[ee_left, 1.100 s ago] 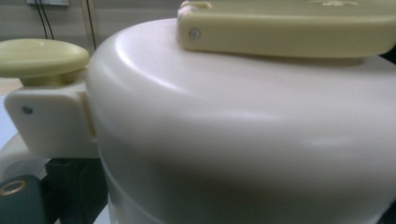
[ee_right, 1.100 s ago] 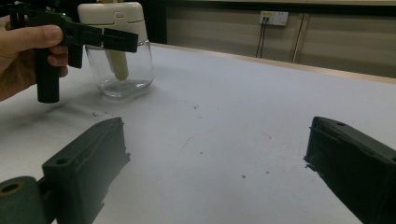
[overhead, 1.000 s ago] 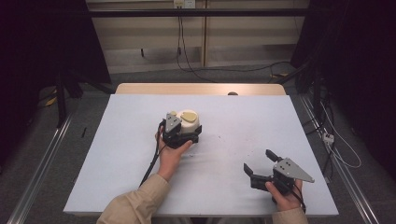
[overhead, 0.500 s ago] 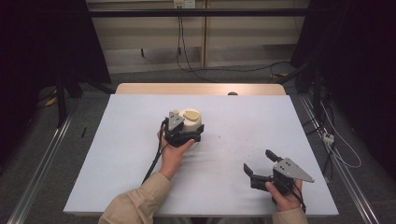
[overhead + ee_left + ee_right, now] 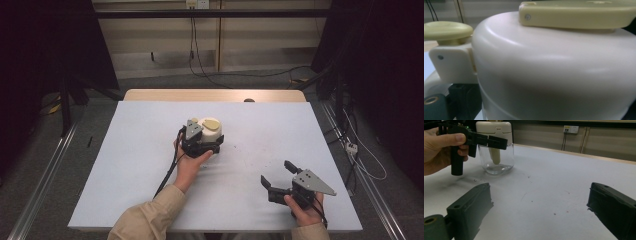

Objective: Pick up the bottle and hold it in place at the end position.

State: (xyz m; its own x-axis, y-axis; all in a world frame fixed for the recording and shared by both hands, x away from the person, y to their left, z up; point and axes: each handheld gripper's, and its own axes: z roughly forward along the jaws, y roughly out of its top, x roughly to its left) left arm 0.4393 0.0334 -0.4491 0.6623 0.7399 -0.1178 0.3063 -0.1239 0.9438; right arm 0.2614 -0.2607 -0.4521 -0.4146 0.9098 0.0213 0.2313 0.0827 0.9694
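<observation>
Jar (image 5: 212, 131) gripped by left gripper (image 5: 201, 144); right gripper (image 5: 281, 175) spread wide, well apart.

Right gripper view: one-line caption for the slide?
Open right gripper low over the white table; beyond, the left gripper at a clear jar with cream lid.

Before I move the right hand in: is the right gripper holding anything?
No: in the right gripper view the right gripper has its jaws spread wide, with bare table between them.

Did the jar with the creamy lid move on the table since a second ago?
No. The jar sits the same way from the table's far edge, with the left hand-held gripper against it.
</observation>
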